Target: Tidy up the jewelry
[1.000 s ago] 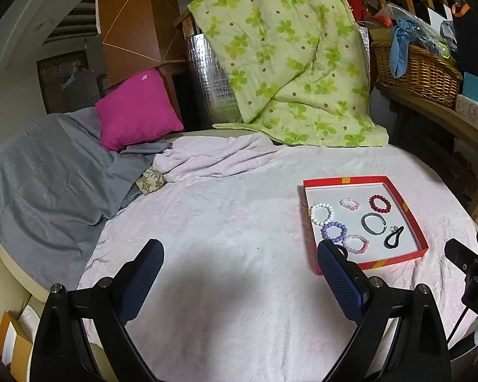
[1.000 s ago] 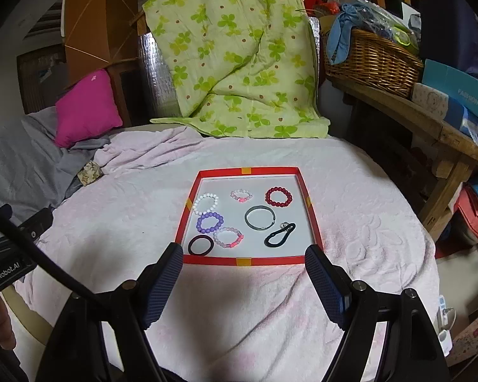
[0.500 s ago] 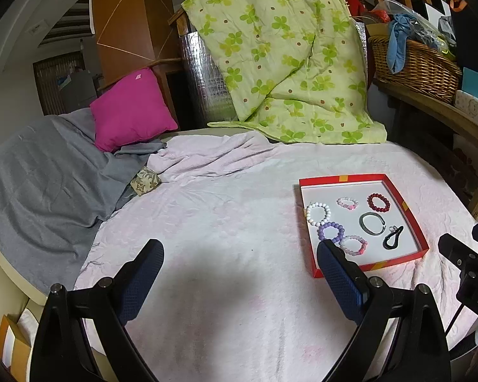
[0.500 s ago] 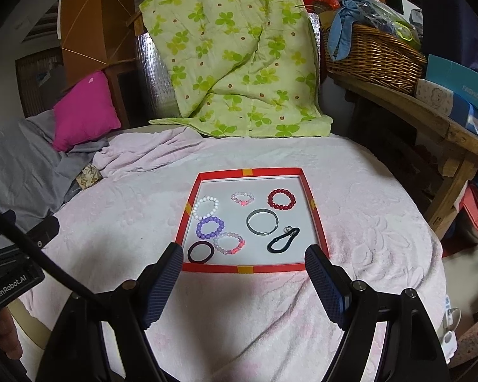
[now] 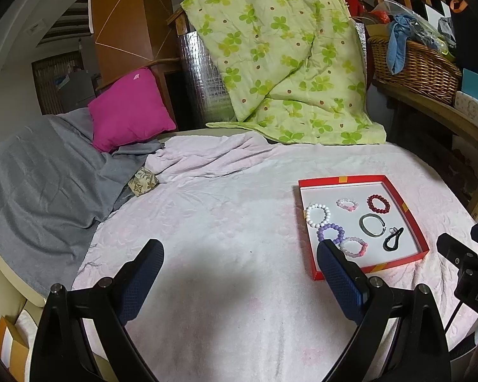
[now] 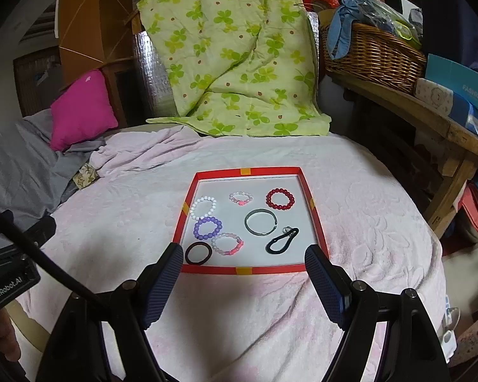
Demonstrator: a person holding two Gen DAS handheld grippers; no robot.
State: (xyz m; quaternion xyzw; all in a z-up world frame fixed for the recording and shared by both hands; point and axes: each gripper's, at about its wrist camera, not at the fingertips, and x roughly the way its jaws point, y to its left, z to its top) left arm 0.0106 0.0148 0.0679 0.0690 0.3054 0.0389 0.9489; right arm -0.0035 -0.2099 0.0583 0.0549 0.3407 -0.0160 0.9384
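A red-rimmed tray (image 6: pixel 315 219) is lying on the pale pink blanket (image 6: pixel 366 210) that is covering the bed, and every piece of jewelry is sitting inside it on its white floor. Along the tray's left wall a white bead bracelet (image 6: pixel 203 207) is resting, with a purple bead bracelet (image 6: pixel 207 228) just below it and a black hair tie (image 6: pixel 198 253) in the tray's near left corner. A small pink and white bracelet (image 6: pixel 241 198) is lying near the tray's far wall, and a dark red bead bracelet (image 6: pixel 280 199) is sitting toward the far right corner. A grey bangle (image 6: pixel 260 221) is lying at the tray's middle, a pink and clear bead bracelet (image 6: pixel 227 244) is sitting between it and the hair tie, and a black clip (image 6: pixel 282 240) is resting toward the near right side. The right hand-held gripper (image 6: pixel 243 273) is hovering over the tray's near edge with its fingers spread wide apart and gripping nothing. The left hand-held gripper (image 5: pixel 239 270) is hanging over bare blanket to the left of the tray, likewise wide open and empty, its right finger (image 5: pixel 337 273) overlapping the tray's near left corner in the left wrist view. Behind the tray a green floral quilt (image 6: pixel 235 51) is draping down, and a magenta pillow (image 5: pixel 129 108) is leaning far to the tray's left.
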